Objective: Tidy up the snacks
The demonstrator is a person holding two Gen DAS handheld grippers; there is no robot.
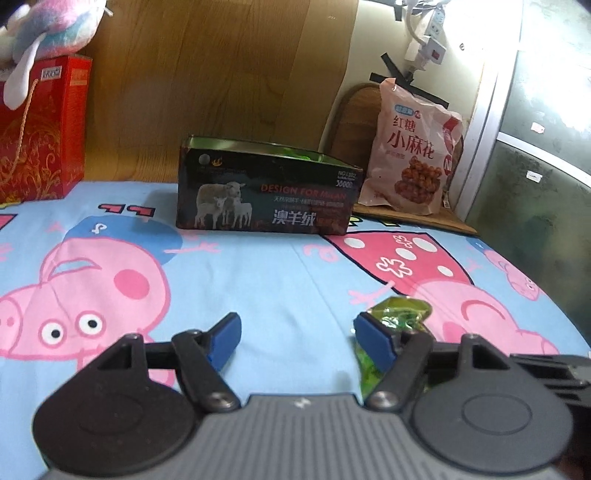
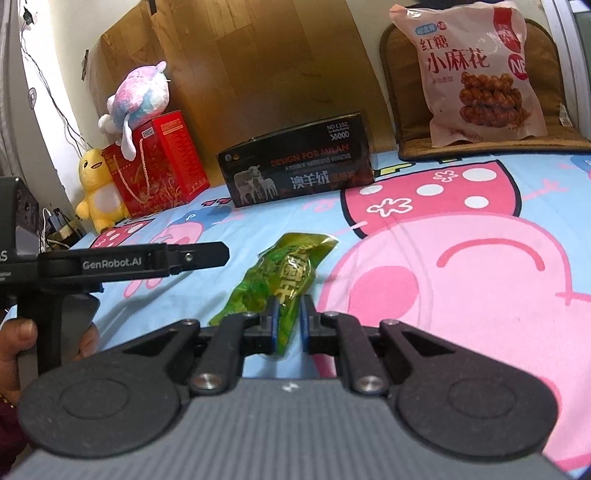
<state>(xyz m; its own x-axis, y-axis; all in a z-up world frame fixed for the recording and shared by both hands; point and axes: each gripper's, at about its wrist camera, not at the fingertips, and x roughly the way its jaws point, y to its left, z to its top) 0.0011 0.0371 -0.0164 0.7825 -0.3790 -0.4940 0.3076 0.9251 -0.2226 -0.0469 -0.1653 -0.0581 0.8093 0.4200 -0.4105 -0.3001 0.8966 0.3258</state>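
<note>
A green snack packet [image 2: 284, 273] lies on the cartoon bedsheet. My right gripper [image 2: 289, 321] is shut on its near end. In the left wrist view the same packet [image 1: 400, 317] shows behind the right finger of my left gripper [image 1: 297, 334], which is open and empty, low over the sheet. The left gripper also shows in the right wrist view [image 2: 207, 254] at the left, held by a hand. An open black box [image 1: 266, 188] with sheep printed on it stands at the back, also in the right wrist view [image 2: 299, 166]. A pink bag of twisted snacks [image 1: 413, 147] leans upright to its right.
A red gift box [image 1: 40, 129] with a plush toy [image 1: 44, 26] on top stands at the back left, and a yellow plush [image 2: 98, 188] beside it. A brown cushion [image 2: 480, 140] lies under the pink bag [image 2: 476, 74]. A wooden board [image 1: 221, 74] stands behind.
</note>
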